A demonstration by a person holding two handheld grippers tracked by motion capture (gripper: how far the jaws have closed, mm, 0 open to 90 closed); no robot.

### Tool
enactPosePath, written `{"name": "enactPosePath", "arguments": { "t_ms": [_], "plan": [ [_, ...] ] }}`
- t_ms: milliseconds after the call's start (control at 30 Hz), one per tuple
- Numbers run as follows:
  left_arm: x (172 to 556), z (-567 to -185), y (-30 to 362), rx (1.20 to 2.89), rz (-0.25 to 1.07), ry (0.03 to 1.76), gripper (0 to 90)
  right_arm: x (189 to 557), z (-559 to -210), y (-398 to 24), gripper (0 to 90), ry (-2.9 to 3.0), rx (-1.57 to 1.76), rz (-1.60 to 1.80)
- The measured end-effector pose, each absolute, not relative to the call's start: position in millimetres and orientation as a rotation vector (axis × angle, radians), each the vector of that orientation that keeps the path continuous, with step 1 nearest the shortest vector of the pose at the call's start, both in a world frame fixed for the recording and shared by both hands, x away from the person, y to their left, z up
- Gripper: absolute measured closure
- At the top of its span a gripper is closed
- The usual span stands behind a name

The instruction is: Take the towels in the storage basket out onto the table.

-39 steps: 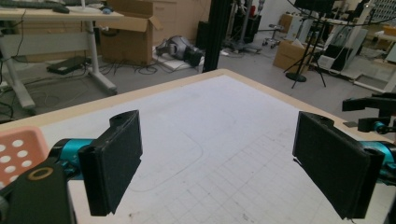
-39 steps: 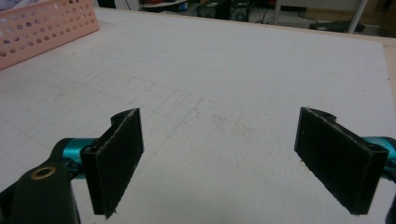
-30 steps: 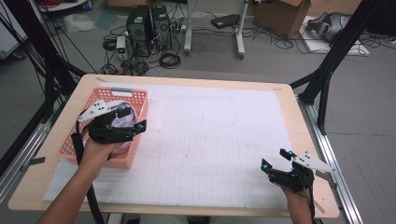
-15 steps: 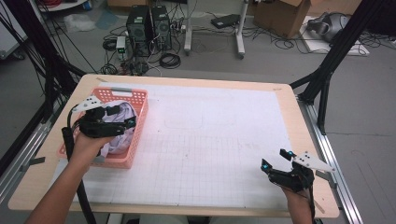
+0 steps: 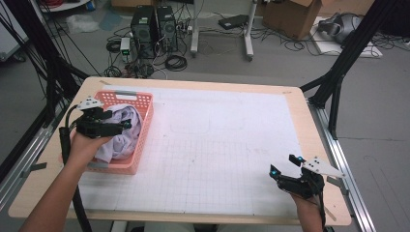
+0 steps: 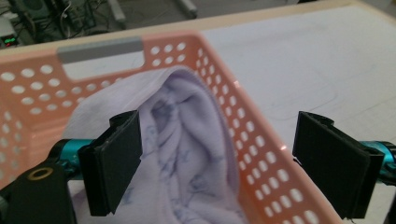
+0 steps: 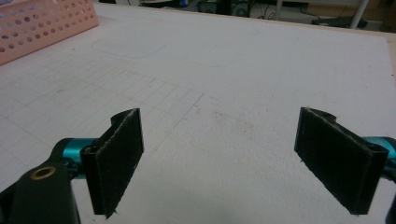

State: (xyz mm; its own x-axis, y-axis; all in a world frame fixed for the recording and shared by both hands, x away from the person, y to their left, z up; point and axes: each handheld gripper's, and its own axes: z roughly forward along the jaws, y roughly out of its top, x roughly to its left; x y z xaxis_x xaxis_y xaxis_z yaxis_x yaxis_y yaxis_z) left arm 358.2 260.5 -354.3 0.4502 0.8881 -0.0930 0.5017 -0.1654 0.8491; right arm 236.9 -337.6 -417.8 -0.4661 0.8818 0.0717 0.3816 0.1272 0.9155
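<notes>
High view: surface (image 5: 232,145) covered by a white gridded sheet. Pink basket (image 5: 140,145) sits at the left edge, nearer the far corner, long side running along that edge. Pale lilac cloth (image 5: 126,126) bunched inside the basket, heaped against its right wall. Left hand-held gripper (image 5: 126,124) hangs over the basket just above the cloth; in the left gripper view its jaws stand wide apart, one over the cloth (image 6: 187,154), the other outside the basket wall (image 6: 261,158). Right hand-held gripper (image 5: 284,165) near the near right corner, jaws apart, nothing between them, well apart from the basket.
</notes>
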Motion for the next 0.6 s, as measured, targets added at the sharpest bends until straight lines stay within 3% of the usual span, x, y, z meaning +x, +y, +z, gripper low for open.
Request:
{"name": "enactPosePath", "arguments": {
  "t_ms": [200, 600],
  "plan": [
    [371.2, -369.2, 266.5, 1.895, 0.593, 1.333, 16.6, 237.9, -418.6, -337.2, 14.4, 1.917, 1.219, 1.317],
    [388.7, -397.6, 260.2, 2.060, 0.569, 1.454, 13.5, 237.8, -419.0, -336.8, 14.4, 1.923, 1.222, 1.312]
  ]
}}
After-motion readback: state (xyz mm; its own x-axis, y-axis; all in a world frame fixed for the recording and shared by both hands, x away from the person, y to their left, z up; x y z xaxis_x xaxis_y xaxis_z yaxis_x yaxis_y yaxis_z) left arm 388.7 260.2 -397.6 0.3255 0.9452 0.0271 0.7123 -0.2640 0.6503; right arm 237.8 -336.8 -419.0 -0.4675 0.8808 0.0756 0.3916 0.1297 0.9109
